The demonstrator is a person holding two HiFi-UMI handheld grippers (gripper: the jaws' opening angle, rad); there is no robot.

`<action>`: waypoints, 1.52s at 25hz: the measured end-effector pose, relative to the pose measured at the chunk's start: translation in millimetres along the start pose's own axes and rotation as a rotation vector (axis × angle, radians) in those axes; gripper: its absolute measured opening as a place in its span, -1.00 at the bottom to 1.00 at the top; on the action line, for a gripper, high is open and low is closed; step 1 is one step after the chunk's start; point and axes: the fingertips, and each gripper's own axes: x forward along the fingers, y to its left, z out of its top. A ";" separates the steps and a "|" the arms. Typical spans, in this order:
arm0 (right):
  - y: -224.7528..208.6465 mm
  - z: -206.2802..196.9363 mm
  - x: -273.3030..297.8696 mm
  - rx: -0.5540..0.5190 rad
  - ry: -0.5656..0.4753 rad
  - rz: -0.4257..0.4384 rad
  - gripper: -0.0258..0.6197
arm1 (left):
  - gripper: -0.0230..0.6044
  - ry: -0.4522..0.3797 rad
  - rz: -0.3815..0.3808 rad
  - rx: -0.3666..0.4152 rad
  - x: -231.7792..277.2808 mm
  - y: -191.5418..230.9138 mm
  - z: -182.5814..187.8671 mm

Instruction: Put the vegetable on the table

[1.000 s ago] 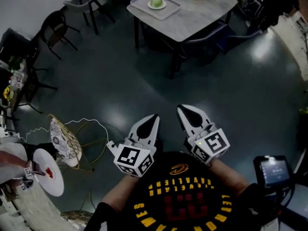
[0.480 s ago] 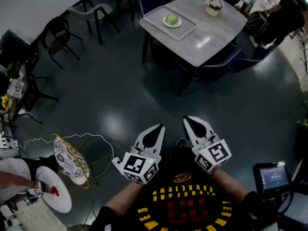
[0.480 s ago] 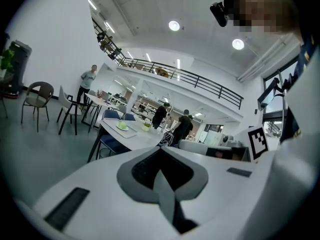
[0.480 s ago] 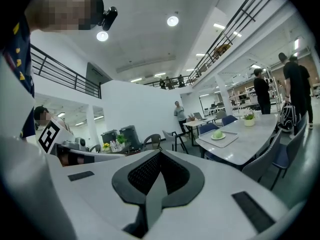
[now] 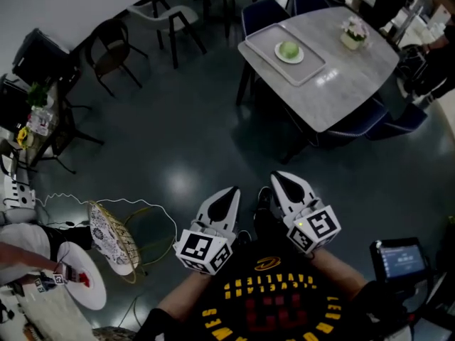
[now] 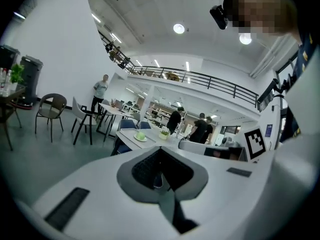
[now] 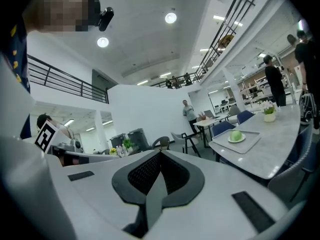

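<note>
A round green vegetable (image 5: 288, 49) rests on a white plate inside a grey tray (image 5: 311, 69) on a grey table (image 5: 341, 94), far ahead of both grippers. It also shows small in the left gripper view as the vegetable (image 6: 141, 135) and in the right gripper view as the vegetable (image 7: 236, 135). My left gripper (image 5: 229, 194) and right gripper (image 5: 279, 180) hang close to my chest above the dark floor. Both are shut with nothing between the jaws. The left gripper (image 6: 159, 152) and right gripper (image 7: 161, 155) point toward the table from a distance.
A small flower pot (image 5: 353, 33) stands on the same table. Blue chairs (image 5: 263, 14) ring it, and dark chairs (image 5: 114, 48) stand at the left. A wire stool with a patterned cushion (image 5: 110, 234) and a white round table (image 5: 85, 290) are at lower left. People (image 6: 175, 120) stand far off.
The table with the tray has shifted right and down in the head view, so it sits nearer the frame's middle. Both grippers stay shut near my chest.
</note>
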 end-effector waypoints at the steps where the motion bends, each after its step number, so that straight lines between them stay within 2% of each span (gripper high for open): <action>1: -5.7 6.4 9.4 -0.002 -0.006 0.021 -0.91 | -0.93 -0.006 0.019 0.001 8.9 6.4 6.0; 5: -33.8 34.7 42.0 -0.014 -0.017 0.077 -0.91 | -0.93 -0.029 0.057 0.011 48.3 21.0 35.4; 12: -102.0 78.3 81.7 0.004 -0.037 0.106 -0.91 | -0.93 -0.059 0.093 0.042 117.9 27.5 73.2; 20: -153.7 86.8 117.3 0.029 -0.028 0.088 -0.91 | -0.93 -0.062 0.125 0.008 166.8 58.3 83.8; 25: -175.2 87.0 145.6 0.037 -0.006 0.051 -0.91 | -0.93 -0.037 0.084 -0.014 199.7 79.2 88.1; 28: -189.1 87.5 174.5 0.044 0.001 0.018 -0.91 | -0.93 -0.024 0.061 -0.020 221.7 106.4 96.5; 38: -202.7 105.6 309.7 0.085 0.024 -0.038 -0.91 | -0.93 0.017 -0.010 -0.028 284.8 218.9 162.8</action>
